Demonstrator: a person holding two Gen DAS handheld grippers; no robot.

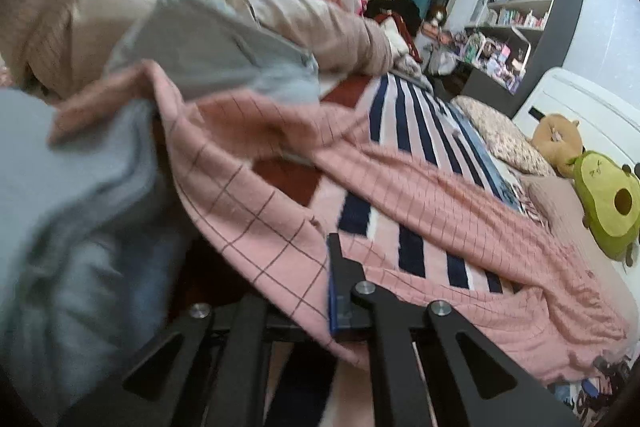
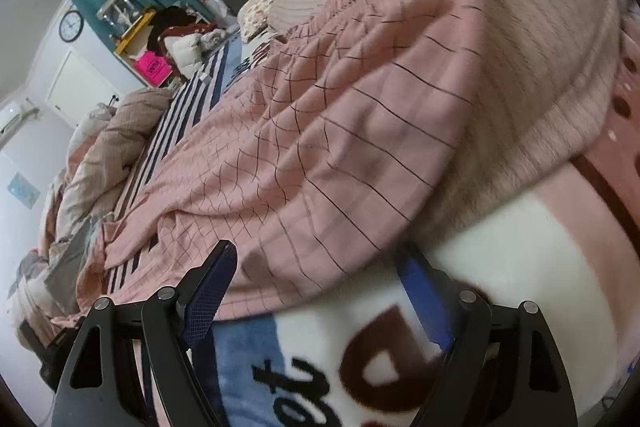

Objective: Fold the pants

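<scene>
The pants (image 1: 460, 211) are pink with a thin dark grid and lie stretched across the bed. In the left wrist view my left gripper (image 1: 304, 283) is shut on a leg end of the pants, whose cloth drapes over and hides the left finger. In the right wrist view the pants (image 2: 320, 147) spread from the gathered waistband at the top down to the hem. My right gripper (image 2: 320, 279) is open, its blue-padded fingers (image 2: 212, 287) straddling the near hem just above the blanket, holding nothing.
A striped navy-and-pink blanket (image 1: 404, 115) covers the bed. A heap of quilts and grey clothes (image 1: 192, 43) lies at the left. Pillows (image 2: 540, 27) and an avocado plush toy (image 1: 608, 203) sit at the head end. Shelves (image 1: 520, 15) stand beyond.
</scene>
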